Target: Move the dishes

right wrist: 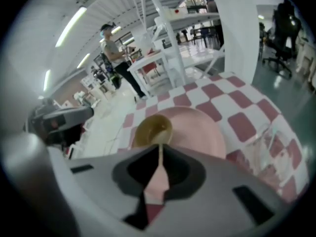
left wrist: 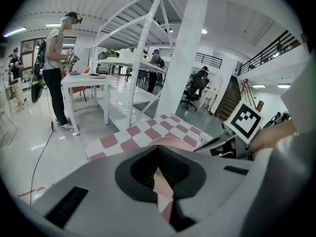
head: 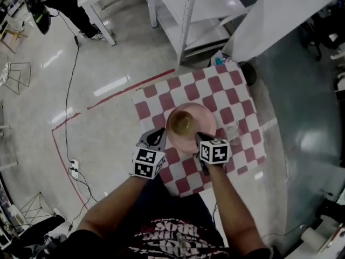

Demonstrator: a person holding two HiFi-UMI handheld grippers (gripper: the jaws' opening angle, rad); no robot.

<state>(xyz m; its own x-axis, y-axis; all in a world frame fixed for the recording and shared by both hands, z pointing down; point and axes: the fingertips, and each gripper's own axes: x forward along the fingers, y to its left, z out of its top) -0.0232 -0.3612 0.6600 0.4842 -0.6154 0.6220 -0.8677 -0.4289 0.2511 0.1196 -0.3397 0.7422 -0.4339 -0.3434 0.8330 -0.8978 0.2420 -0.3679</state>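
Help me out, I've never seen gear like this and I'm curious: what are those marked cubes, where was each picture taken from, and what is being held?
There is no robot here. A person holds a hand tool in each hand, the left gripper and the right gripper; the patterned cubes are part of them. The head view comes from a camera on the person's head, looking down. The other two come from cameras riding on each gripper, looking along its fingers. Below is a checked cloth. On it sits a pink plate carrying a yellowish bowl, with a clear glass beside the plate. Both grippers' fingers are closed at the plate's rim with pink between them, so each seems to pinch the plate.
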